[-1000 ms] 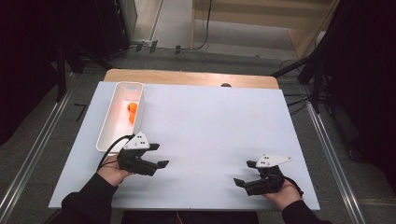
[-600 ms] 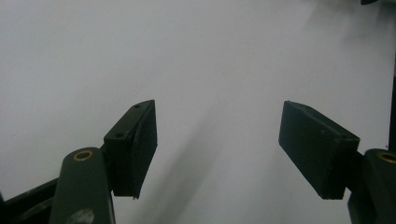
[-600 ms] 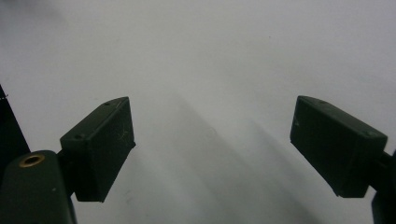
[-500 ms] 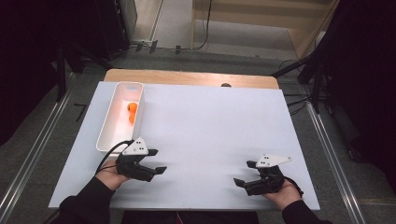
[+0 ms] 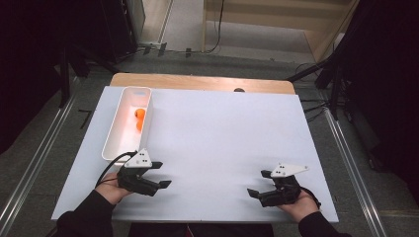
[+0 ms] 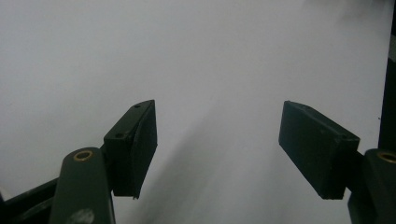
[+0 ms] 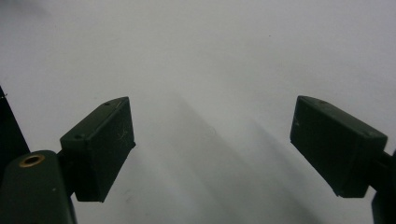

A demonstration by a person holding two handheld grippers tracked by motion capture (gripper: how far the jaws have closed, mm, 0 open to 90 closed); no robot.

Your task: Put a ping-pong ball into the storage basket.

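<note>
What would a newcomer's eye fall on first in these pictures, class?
Two orange balls in a white tray at the sheet's left edge, the only colour on the white sheet. Near its front edge, the left tool and right tool point at each other, both open and empty.

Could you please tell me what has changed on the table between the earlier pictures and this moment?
The left gripper has slid a little toward the near edge of the table, away from the white tray; its jaws are open with nothing between them, as before. The right gripper has kept its place, open and empty. The orange ball lies in the tray where it was.
</note>
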